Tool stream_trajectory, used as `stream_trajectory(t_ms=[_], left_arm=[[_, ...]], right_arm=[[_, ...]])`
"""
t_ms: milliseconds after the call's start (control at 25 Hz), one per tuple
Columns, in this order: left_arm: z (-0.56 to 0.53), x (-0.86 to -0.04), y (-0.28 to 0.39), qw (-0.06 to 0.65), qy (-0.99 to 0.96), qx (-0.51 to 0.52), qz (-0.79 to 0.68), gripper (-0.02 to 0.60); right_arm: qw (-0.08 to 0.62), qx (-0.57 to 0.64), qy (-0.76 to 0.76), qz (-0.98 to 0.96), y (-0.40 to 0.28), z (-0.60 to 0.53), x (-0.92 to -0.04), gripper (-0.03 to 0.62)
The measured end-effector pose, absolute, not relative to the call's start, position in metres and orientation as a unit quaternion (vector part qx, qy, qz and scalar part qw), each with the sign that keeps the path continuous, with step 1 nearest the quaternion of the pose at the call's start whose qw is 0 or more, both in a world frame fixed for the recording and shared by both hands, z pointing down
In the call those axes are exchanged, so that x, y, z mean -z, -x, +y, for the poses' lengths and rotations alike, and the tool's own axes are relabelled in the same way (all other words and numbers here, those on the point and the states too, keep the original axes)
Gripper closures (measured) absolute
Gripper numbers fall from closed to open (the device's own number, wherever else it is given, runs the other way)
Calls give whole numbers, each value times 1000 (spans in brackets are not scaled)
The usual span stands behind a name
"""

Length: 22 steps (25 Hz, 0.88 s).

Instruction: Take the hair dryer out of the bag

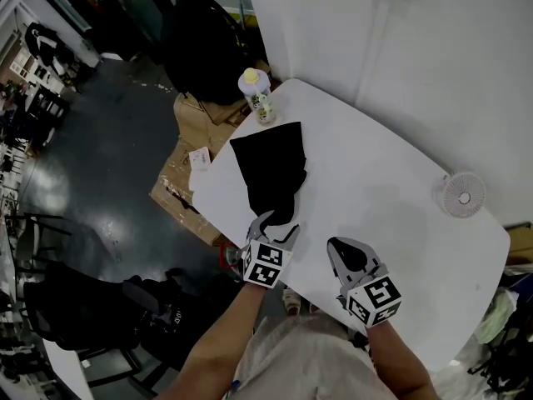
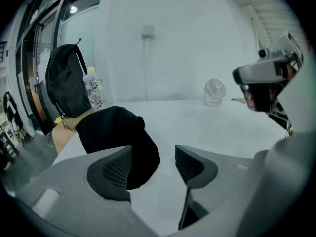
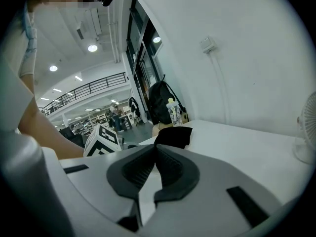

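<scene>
Bag is lying flat on the table. Left gripper, spread wide, is hovering at its near end, best pinching cloth only. Right gripper is idling, pressed together.

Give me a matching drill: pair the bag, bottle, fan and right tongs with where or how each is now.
Things: 1 black bag; 2 bottle; 3 fan; 4 right tongs.
States: A shut, empty; B far corner of the table; C just ahead of the open left tongs; D near the table's right edge.
Pairs: 1-C; 2-B; 3-D; 4-A.
</scene>
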<state>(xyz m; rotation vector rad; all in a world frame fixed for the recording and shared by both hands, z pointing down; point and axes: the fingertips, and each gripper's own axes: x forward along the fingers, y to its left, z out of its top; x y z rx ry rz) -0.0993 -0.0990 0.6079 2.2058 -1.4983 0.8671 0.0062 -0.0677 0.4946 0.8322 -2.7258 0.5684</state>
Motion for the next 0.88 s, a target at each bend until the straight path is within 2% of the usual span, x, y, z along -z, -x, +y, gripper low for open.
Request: stream_trajectory(t_ms=[200,800,840,880], left_arm=[[-103,-623,103,161,-761,-347,-525,322],[-113,-630,110,181,-743,-359,-536,329],[-112,-630,111,182,-742,-360,-535,367],[-112,-630,111,186,-741,-359,-536,457]], right_arm=[[116,-200,-288,-929,-8,-67,-495,576],[117,-210,-298,-924,-14,-67,-497,576],[116,-211,-299,-923,-15,-67,-497,576],[116,-212,-300,-923,-15,-67,-497,576]])
